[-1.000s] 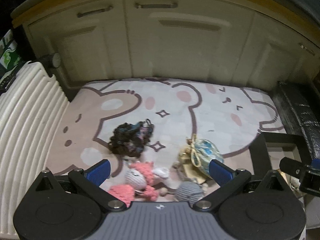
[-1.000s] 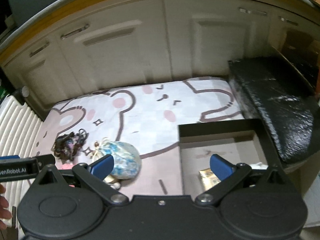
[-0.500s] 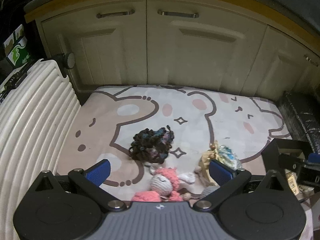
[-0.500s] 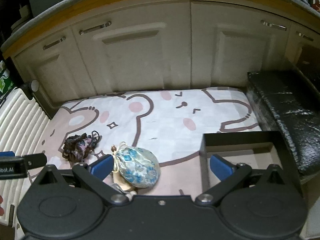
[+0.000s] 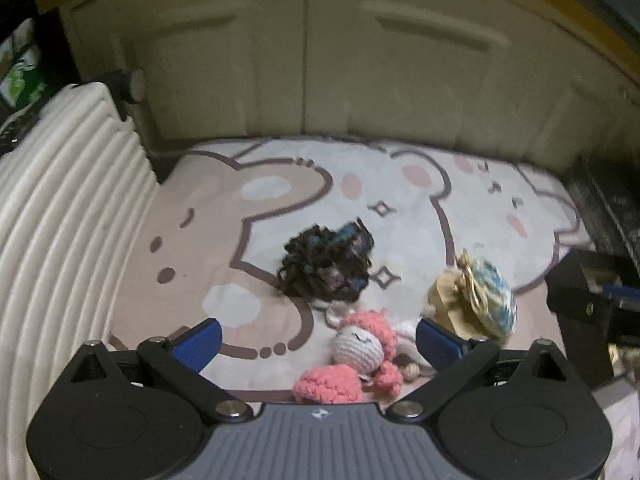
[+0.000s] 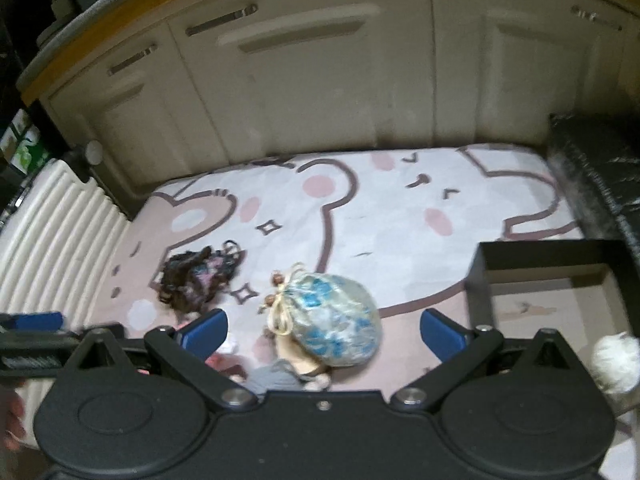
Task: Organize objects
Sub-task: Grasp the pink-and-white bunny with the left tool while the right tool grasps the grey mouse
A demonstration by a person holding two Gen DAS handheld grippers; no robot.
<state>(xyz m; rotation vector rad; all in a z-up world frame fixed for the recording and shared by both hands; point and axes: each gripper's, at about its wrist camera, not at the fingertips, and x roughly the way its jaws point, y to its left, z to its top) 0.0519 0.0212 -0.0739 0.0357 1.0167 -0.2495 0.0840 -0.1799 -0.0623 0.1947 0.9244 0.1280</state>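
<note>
The left gripper [image 5: 318, 340] hangs over the bear-print rug [image 5: 400, 200], jaws spread wide though they have just been narrowing a little, nothing pinched; the pink crocheted doll [image 5: 360, 346] lies on the rug between the blue pads, untouched. At twelve o'clock from the doll sits the dark tangled scrunchie [image 5: 326, 264], just beside it, and out at two o'clock is the blue floral drawstring pouch [image 5: 490, 300], resting against a tan item that is too blurred to name. Over to the right gripper [image 6: 324, 330]: its jaws gape too, clamping nothing, with the pouch [image 6: 332, 320] on the rug between the pads. The scrunchie [image 6: 196, 276] shows at ten o'clock from the pouch, clearly apart. At three o'clock stands the black open box [image 6: 548, 250], one corner on the rug, a white fluffy ball [image 6: 614, 360] showing at its near edge. A white ribbed suitcase [image 5: 60, 220] flanks the rug at nine o'clock, cream cabinet doors [image 6: 320, 80] behind.
</note>
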